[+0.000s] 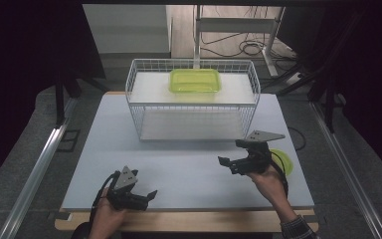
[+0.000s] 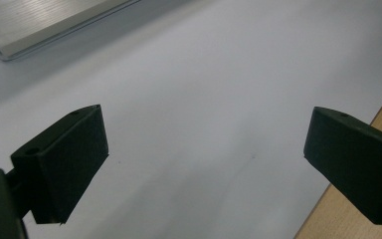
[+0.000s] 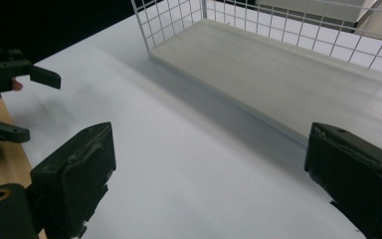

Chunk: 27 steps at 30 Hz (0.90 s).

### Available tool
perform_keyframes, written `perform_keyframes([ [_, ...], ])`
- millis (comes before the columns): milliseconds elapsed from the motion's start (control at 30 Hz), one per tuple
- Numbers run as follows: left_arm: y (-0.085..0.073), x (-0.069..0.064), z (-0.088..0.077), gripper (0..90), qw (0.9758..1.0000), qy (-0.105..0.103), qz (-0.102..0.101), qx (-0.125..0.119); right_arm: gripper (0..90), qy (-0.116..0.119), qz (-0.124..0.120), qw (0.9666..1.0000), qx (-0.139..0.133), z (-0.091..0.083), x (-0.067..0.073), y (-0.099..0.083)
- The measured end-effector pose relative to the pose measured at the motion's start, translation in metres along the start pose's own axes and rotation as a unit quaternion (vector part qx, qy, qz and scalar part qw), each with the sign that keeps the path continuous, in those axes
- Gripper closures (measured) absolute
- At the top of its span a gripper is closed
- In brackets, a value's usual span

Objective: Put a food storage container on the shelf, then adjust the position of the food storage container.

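A lime-green plastic container (image 1: 195,80) sits on the upper shelf of a white wire rack (image 1: 134,84) at the back of the white table (image 1: 189,174). A green lid (image 1: 284,160) lies flat on the table at the right, partly hidden behind my right gripper (image 1: 230,152). That gripper is open and hovers in front of the rack's right end. In the right gripper view its jaws (image 3: 209,174) stand wide apart over bare table, facing the rack's lower board (image 3: 278,69). My left gripper (image 1: 144,185) is open near the front edge, with nothing between its jaws (image 2: 204,159).
The table's wooden front edge (image 2: 348,214) runs just beside the left gripper. The right gripper view shows the left gripper (image 3: 15,99) and its hand at far left. Metal rails (image 1: 35,174) flank the table, and cables (image 1: 248,47) lie on the floor behind the rack.
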<state>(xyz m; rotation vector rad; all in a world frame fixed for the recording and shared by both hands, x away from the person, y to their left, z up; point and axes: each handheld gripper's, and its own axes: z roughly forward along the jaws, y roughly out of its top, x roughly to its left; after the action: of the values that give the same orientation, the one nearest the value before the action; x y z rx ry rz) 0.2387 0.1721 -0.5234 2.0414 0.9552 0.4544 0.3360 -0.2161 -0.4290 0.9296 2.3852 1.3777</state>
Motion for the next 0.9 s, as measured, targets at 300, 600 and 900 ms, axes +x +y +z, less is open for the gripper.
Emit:
perform_keyframes([
  [300, 0.001, -0.003, 0.0, 3.3, 0.9999, 0.001, 0.01, 0.002, 5.9, -0.011, -0.004, 0.9999, 0.007, 0.0, 0.01, -0.024],
  [600, 0.001, -0.004, 0.002, 3.3, 0.9998, 0.004, 0.015, 0.008, 5.9, -0.016, -0.015, 0.9995, 0.02, 0.0, 0.017, -0.048],
  [900, 0.001, -0.004, 0.003, 3.3, 0.9998, 0.004, 0.016, 0.01, 2.8, -0.019, -0.01, 0.9983, 0.053, 0.007, 0.017, -0.057],
])
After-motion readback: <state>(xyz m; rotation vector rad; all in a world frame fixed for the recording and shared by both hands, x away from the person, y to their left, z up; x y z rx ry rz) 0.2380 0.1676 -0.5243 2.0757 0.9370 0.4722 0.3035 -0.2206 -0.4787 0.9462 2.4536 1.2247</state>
